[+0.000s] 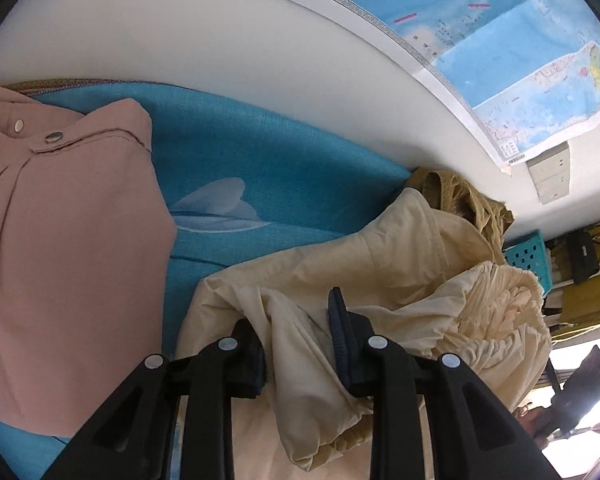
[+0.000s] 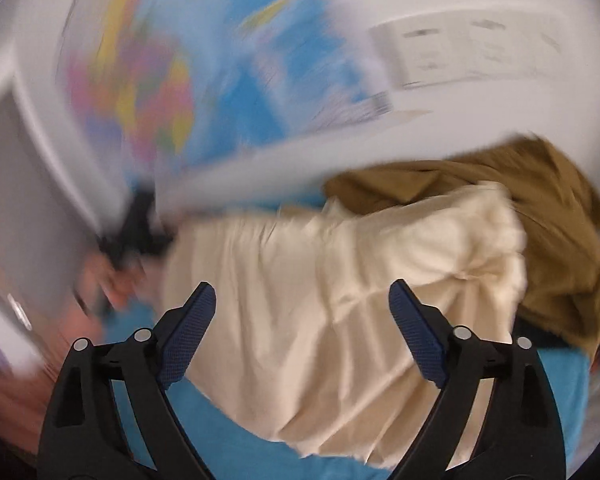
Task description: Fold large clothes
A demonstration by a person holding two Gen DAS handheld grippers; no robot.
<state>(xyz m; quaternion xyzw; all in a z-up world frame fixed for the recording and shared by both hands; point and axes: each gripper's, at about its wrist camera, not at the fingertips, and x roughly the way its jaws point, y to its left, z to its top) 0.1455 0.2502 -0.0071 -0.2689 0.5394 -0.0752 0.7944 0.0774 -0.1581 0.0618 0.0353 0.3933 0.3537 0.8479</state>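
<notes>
Cream cotton, thin and limp, made up the garment (image 1: 340,264) in hand: it lay rumpled on the blue bedsheet (image 1: 260,152), bunched into gathers at one end and partly draped over an olive-brown garment (image 1: 472,196) against the white wall (image 1: 220,40). A pink garment (image 1: 60,240) with snap buttons lay flat just beside it on the sheet. On the wall above hung a map (image 1: 500,40).

The left gripper (image 1: 296,344) was clamped on a fold of the cream cloth, the fabric pinched between its dark pads and spilling down below them. The right gripper (image 2: 300,332) stood wide apart with nothing between its jaws, hanging over the spread part of the same garment (image 2: 340,280); that view was heavily blurred, so fine detail was lost.

By its look, the cloth was light, soft and without any stiffness: it would sag from whatever point was held, slide easily on the sheet, and not tear under ordinary pull. A single layer might slip from the pads, so a doubled edge was the safer bite. The best holds seemed to be a hem, a seam or the collar, well apart from the left grip, so the piece could be stretched flat between both hands.
</notes>
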